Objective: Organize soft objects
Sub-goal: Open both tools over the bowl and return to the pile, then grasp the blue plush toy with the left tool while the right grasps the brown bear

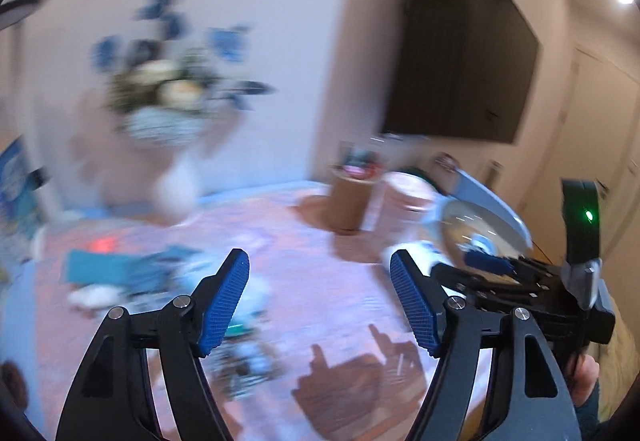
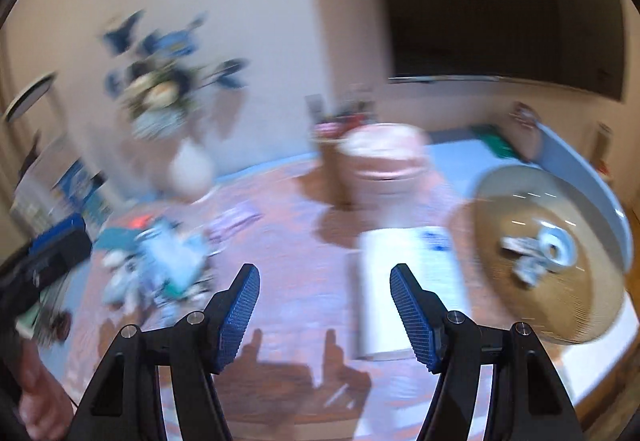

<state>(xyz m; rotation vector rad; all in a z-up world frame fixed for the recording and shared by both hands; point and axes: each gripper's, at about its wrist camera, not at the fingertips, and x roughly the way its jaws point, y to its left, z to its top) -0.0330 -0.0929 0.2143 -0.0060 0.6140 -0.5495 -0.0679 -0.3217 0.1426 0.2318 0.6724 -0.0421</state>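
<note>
Both views are motion-blurred. A heap of blue, teal and white soft items [image 2: 160,265] lies on the patterned table at the left; it also shows in the left wrist view [image 1: 132,273]. A round woven basket [image 2: 548,261] at the right holds a few blue-white items [image 2: 540,245]. My right gripper [image 2: 324,281] is open and empty above the table. My left gripper [image 1: 320,269] is open and empty, to the right of the heap. The right gripper's body [image 1: 520,281] shows at the right of the left wrist view.
A white vase of blue flowers [image 2: 188,169] stands at the back left. A pink round container [image 2: 384,161] and a brown cylinder [image 1: 352,201] stand at the back middle. A white box [image 2: 412,269] lies beside the basket. A dark screen [image 1: 460,53] hangs on the wall.
</note>
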